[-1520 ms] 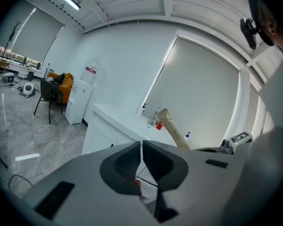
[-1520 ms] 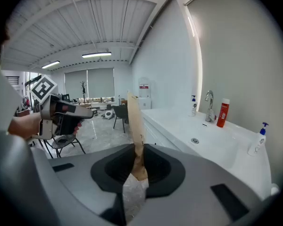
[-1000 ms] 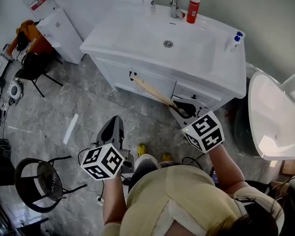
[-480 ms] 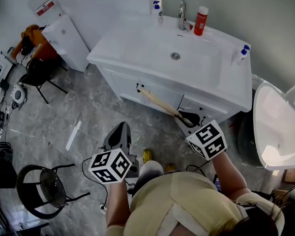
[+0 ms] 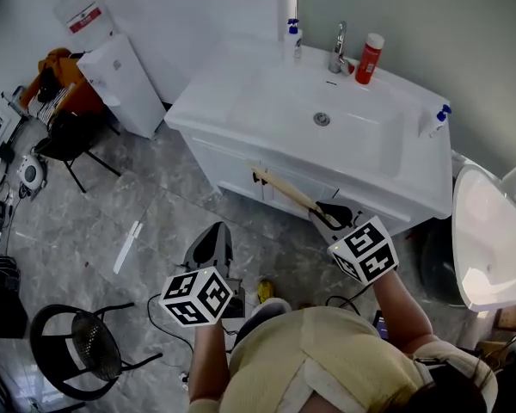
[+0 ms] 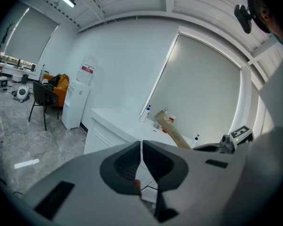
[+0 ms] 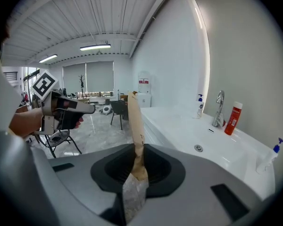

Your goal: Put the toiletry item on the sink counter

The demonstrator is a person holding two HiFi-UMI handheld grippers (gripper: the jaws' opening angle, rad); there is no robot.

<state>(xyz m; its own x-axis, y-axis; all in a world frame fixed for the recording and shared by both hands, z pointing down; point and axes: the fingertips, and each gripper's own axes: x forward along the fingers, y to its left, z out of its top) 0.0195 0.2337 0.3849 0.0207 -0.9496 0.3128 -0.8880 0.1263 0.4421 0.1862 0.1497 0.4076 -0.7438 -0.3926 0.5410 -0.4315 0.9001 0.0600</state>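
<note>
Two grippers are in play: the left gripper [image 6: 141,157] has its jaws pressed together on nothing, and the right gripper [image 7: 136,166] is clamped on the lower end of the one long, flat, tan paper-wrapped toiletry item [image 7: 134,121], which juts ahead from its jaws. Beyond it, the white sink counter [image 5: 215,101] carries one chrome faucet [image 5: 337,48], one red bottle with a white cap [image 5: 369,58] and two small white spray bottles with blue tops [image 5: 293,34].
</note>
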